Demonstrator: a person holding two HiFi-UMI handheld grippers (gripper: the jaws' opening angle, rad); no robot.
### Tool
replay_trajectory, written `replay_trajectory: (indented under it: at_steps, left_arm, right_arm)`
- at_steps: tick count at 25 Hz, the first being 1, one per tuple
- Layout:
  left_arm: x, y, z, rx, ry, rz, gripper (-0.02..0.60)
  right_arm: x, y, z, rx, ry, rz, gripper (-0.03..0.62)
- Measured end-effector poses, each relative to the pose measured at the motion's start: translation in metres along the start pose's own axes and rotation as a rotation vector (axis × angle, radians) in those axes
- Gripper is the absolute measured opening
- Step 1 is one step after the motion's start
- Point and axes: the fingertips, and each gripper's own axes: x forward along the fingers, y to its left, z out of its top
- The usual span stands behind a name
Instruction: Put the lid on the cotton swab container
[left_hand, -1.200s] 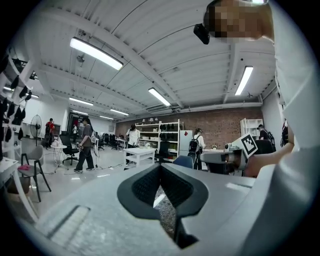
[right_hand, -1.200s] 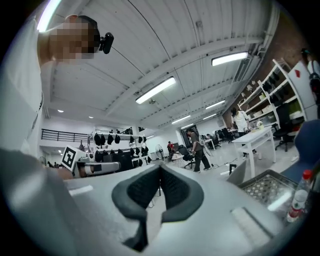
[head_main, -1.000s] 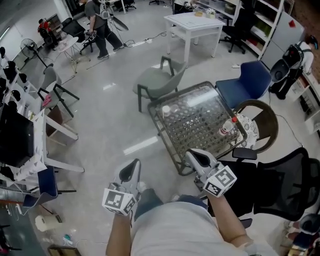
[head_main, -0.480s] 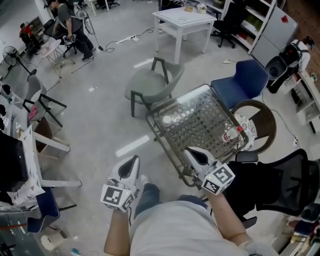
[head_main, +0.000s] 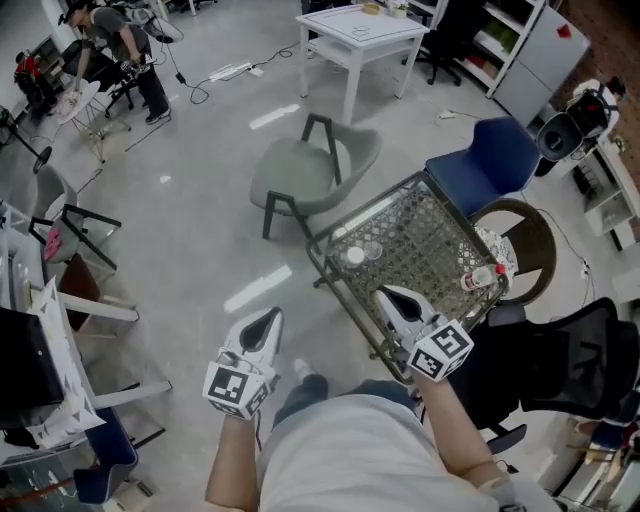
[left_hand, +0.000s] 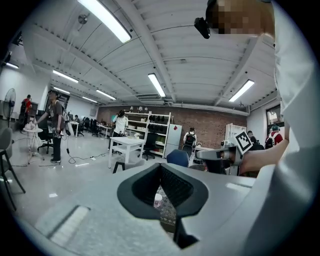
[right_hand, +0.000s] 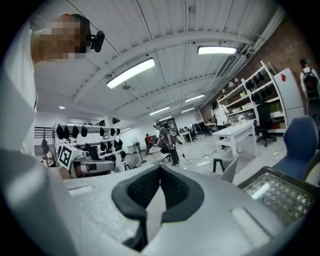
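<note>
The cotton swab container (head_main: 353, 256) is a little white tub near the left corner of the glass-topped table (head_main: 425, 235). There's a clear round thing (head_main: 373, 250) just beside it. Can't tell from here if that's the lid or not. In my left gripper view the tub shows up far off, tiny, through the notch below the jaw tips.

Neither gripper has anything in it. My left gripper (head_main: 268, 318) is closed up tight, pads together and nothing between them. It hangs over the bare floor off the table's near-left side, well apart from the tub. My right gripper (head_main: 385, 295) is clamped shut on nothing too, and it sits over the near edge of the table frame, closer to the tub but not touching it.

Over on the table's right side a bottle with a red cap (head_main: 482, 279) lies on its side. Past the table there's a grey chair (head_main: 310, 165), a blue chair (head_main: 490, 160) and a white table (head_main: 360, 25) further back.
</note>
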Motion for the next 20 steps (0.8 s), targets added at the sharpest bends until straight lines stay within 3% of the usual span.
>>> replay_trajectory:
  at_steps: [8, 20]
  left_arm:
    - [0.020, 0.054, -0.004, -0.047, 0.024, -0.066, 0.008]
    - [0.100, 0.058, -0.035, -0.068, 0.144, -0.156, 0.009]
  right_arm:
    - [0.047, -0.021, -0.004, 0.024, 0.009, -0.099, 0.003]
    - [0.056, -0.104, -0.030, 0.131, 0.052, -0.203, 0.003]
